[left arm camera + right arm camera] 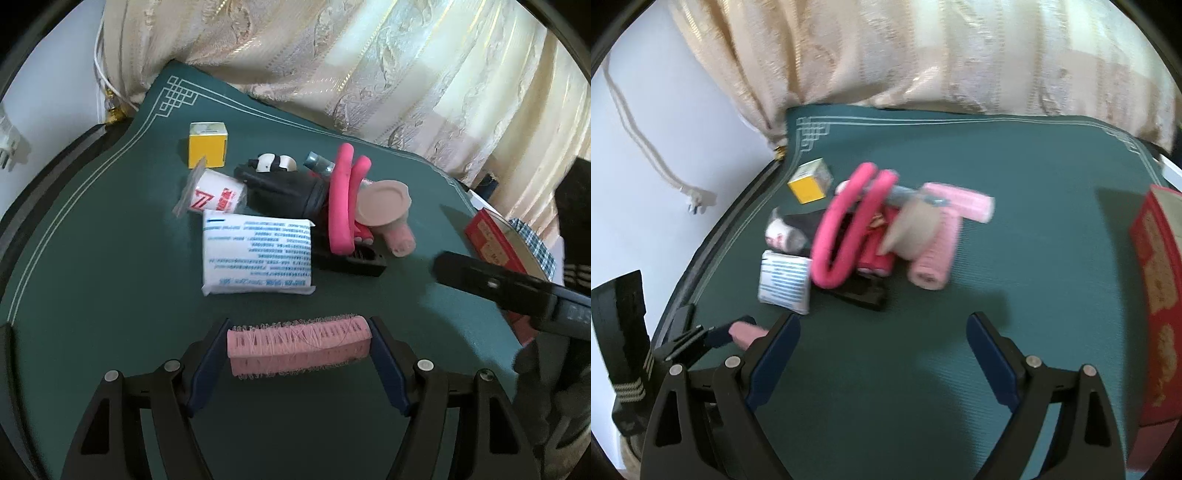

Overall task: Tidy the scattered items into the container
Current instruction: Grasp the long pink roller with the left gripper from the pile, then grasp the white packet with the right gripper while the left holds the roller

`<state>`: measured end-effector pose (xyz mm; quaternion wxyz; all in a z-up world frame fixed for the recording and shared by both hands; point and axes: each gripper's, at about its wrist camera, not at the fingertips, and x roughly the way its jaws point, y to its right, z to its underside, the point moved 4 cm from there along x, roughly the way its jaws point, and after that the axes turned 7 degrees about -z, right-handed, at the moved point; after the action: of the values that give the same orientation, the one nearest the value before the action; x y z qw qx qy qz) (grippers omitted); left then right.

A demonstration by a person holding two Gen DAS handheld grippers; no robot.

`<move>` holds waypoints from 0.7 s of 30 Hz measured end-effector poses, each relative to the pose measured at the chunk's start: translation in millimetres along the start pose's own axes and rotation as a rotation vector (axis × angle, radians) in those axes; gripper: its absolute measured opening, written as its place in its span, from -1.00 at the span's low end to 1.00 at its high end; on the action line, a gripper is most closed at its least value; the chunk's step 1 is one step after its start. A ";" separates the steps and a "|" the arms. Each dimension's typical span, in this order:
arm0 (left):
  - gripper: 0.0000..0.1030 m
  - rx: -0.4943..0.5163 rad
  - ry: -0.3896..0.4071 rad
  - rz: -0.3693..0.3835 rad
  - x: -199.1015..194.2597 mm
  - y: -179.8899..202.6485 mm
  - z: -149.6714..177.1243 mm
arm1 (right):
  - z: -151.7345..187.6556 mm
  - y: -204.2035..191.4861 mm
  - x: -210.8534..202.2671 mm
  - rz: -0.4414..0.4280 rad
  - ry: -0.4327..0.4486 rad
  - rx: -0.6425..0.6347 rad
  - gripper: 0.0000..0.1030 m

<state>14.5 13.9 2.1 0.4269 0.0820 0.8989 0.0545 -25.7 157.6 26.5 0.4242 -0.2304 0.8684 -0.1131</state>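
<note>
The left claw (299,347) is clamped on a pink roller (299,345) above the green tabletop (110,277), and the right claw (882,354) is wide apart with nothing in it. The red box (1156,280) waits at the right edge. Most things still lie in a pile (295,206), so I think the tidying has only just begun.

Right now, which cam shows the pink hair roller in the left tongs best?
Left wrist view: the pink hair roller sits sharp and full length between the left tongs, pads on both ends. The right wrist view catches only one blurred end of it at the lower left, half hidden behind the right tongs' finger.
</note>
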 end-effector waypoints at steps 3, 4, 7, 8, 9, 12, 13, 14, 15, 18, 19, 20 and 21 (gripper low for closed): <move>0.45 -0.019 0.017 -0.016 -11.2 -12.7 4.1 | -0.5 -18.4 16.6 -0.044 -0.035 -0.022 0.82; 0.45 -0.028 0.018 -0.020 -13.0 -16.5 4.3 | -0.9 -23.3 22.1 -0.063 -0.048 -0.020 0.82; 0.45 -0.052 0.026 -0.042 -21.5 -31.9 10.0 | -2.7 -37.3 39.5 -0.126 -0.089 -0.004 0.82; 0.45 -0.056 0.026 -0.049 -23.5 -36.2 12.3 | -3.9 -42.2 45.0 -0.140 -0.097 -0.004 0.82; 0.45 -0.058 0.026 -0.055 -25.0 -38.9 14.5 | -4.6 -46.8 49.9 -0.148 -0.102 -0.007 0.82; 0.45 -0.061 0.020 -0.064 -27.3 -48.4 19.7 | -5.4 -59.9 63.4 -0.144 -0.108 -0.038 0.82; 0.45 -0.061 0.018 -0.064 -28.3 -51.2 22.0 | -6.6 -64.8 67.5 -0.144 -0.108 -0.062 0.82; 0.45 -0.062 0.016 -0.064 -29.0 -53.7 24.9 | -8.4 -69.3 71.0 -0.140 -0.105 -0.090 0.82; 0.45 -0.061 0.014 -0.065 -29.5 -55.1 26.4 | -10.6 -74.3 74.3 -0.132 -0.098 -0.125 0.82; 0.45 -0.063 0.007 -0.062 -27.8 -57.7 29.5 | -18.4 -86.3 80.6 -0.117 -0.073 -0.226 0.82; 0.45 -0.067 0.004 -0.061 -26.9 -59.2 30.5 | -21.6 -90.2 83.5 -0.114 -0.067 -0.259 0.82; 0.45 -0.075 0.000 -0.056 -25.8 -61.2 31.5 | -24.8 -93.5 86.8 -0.112 -0.063 -0.286 0.82; 0.45 -0.086 -0.002 -0.047 -25.2 -63.0 31.6 | -27.3 -97.2 91.3 -0.110 -0.062 -0.321 0.82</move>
<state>48.3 -51.8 -9.3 0.4323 0.0426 0.8969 0.0829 -66.5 27.9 18.8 0.4017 -0.3455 0.8480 0.0110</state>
